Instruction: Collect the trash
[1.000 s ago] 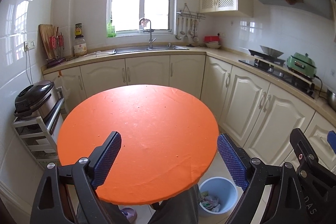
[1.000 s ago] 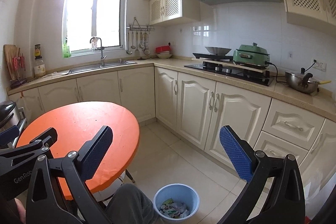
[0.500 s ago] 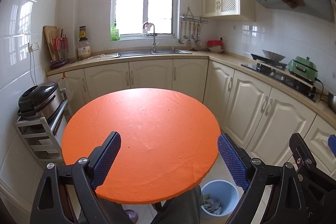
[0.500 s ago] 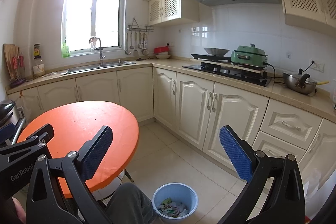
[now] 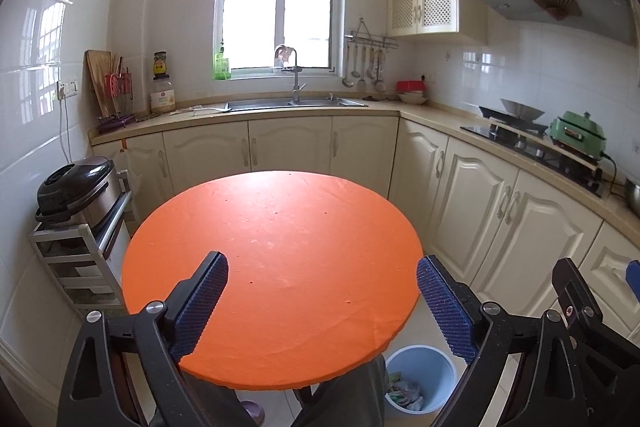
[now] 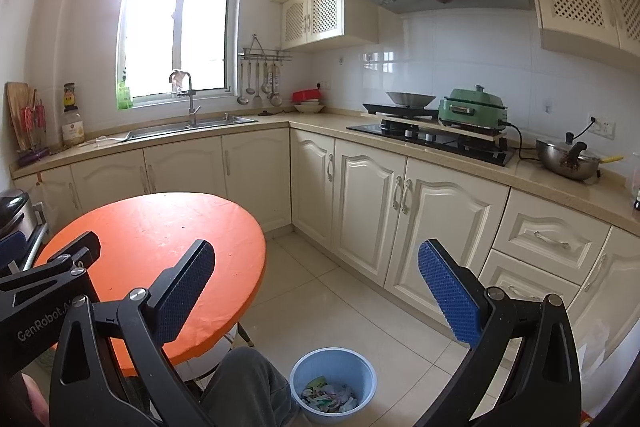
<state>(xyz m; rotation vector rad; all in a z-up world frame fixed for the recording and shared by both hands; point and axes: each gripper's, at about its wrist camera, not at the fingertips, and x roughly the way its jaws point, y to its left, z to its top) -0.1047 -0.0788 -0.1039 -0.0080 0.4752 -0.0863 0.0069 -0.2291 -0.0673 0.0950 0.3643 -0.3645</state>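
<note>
**Both grippers spread wide, nothing held; trash in bin**

Left gripper (image 5: 322, 301) held above near edge of round orange table (image 5: 280, 227), jaws far apart, nothing between the blue pads (image 5: 200, 307). Right gripper (image 6: 316, 291) raised over tiled floor beside table, jaws likewise wide, empty. Light blue bin (image 6: 334, 383) on floor just right of table, beside a grey trouser knee (image 6: 244, 379). Crumpled wrappers and paper scraps (image 6: 326, 395) lying at bin bottom. Green cooker (image 6: 472, 107) on counter by hob, well apart from bin.
</note>
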